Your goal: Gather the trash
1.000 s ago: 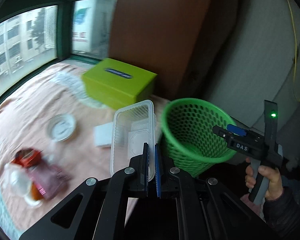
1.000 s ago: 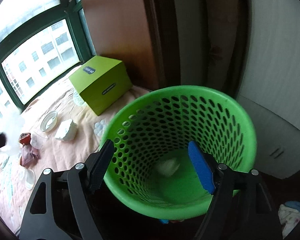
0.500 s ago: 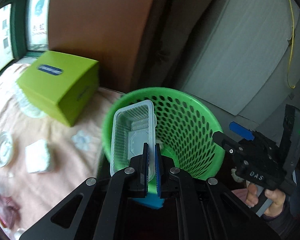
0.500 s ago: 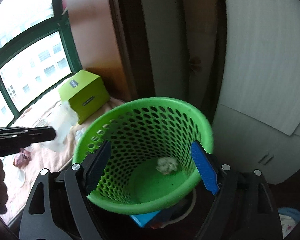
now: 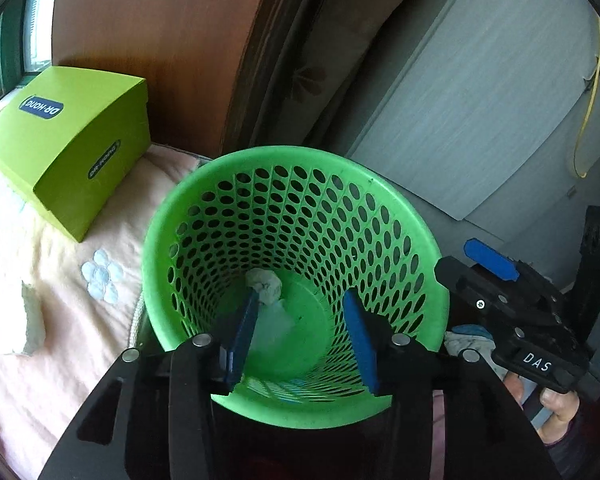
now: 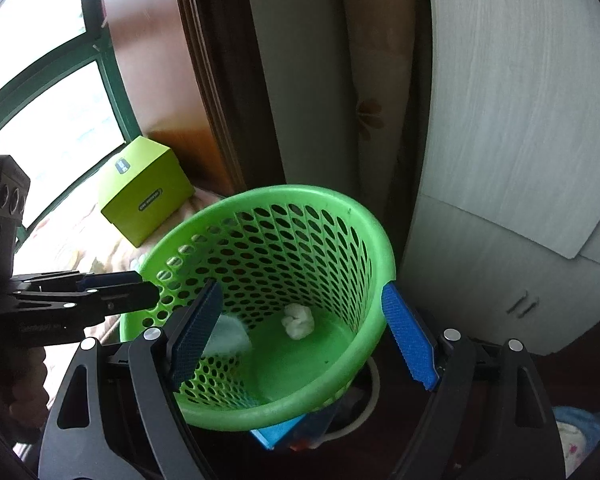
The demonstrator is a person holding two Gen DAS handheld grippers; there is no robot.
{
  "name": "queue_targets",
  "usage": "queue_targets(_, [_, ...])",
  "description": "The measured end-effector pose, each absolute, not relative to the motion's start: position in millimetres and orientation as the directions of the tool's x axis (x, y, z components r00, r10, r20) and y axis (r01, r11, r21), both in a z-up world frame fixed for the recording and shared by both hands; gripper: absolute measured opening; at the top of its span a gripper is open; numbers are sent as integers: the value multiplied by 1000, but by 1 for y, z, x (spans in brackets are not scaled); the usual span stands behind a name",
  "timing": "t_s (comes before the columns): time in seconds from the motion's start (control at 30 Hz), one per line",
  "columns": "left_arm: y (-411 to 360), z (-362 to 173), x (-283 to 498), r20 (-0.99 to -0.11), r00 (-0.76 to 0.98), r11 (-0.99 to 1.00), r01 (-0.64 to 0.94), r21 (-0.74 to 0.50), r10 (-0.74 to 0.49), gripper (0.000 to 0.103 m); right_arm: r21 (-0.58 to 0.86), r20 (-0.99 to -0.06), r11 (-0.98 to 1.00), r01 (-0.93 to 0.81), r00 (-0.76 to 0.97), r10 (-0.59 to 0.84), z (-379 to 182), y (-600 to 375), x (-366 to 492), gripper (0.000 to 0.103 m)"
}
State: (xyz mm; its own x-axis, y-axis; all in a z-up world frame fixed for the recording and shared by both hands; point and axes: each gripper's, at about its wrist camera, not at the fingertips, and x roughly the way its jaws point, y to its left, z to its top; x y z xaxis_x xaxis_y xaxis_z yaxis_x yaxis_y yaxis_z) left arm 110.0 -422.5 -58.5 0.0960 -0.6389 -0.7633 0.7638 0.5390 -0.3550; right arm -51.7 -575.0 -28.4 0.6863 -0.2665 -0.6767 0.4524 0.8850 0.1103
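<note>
— What do your tools show?

— My left tool (image 5: pixel 300 336) is spread wide and holds nothing, poised over the mouth of the green basket (image 5: pixel 400 216). My right tool (image 6: pixel 300 336) gapes open too, empty, one finger on either side of the basket's near rim.

— And the trash?

— A clear plastic container (image 5: pixel 270 326) is inside the basket, blurred, against the wall nearest my left tool. A crumpled white wad (image 6: pixel 298 321) lies on the basket floor just beyond it.

— Anything around the basket?

— To the basket's left a lime-green box (image 5: pixel 72 140) sits on a bed with a pink cover (image 5: pixel 60 360). A white scrap (image 5: pixel 32 322) lies on the cover between the box and my tool.
</note>
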Motion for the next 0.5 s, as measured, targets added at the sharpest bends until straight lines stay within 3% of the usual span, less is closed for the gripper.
queue_targets(0.3, [-349,-40,103,-760,246,651,702,-288,-602,55,107,-654,919,381,722,-223,-28,-535,-44,81])
queue_targets(0.5, [-278,-22,101,-755,369,739,637,-219,-542,57,116,-642,941,318,747,-173,-22,-493,-32,84])
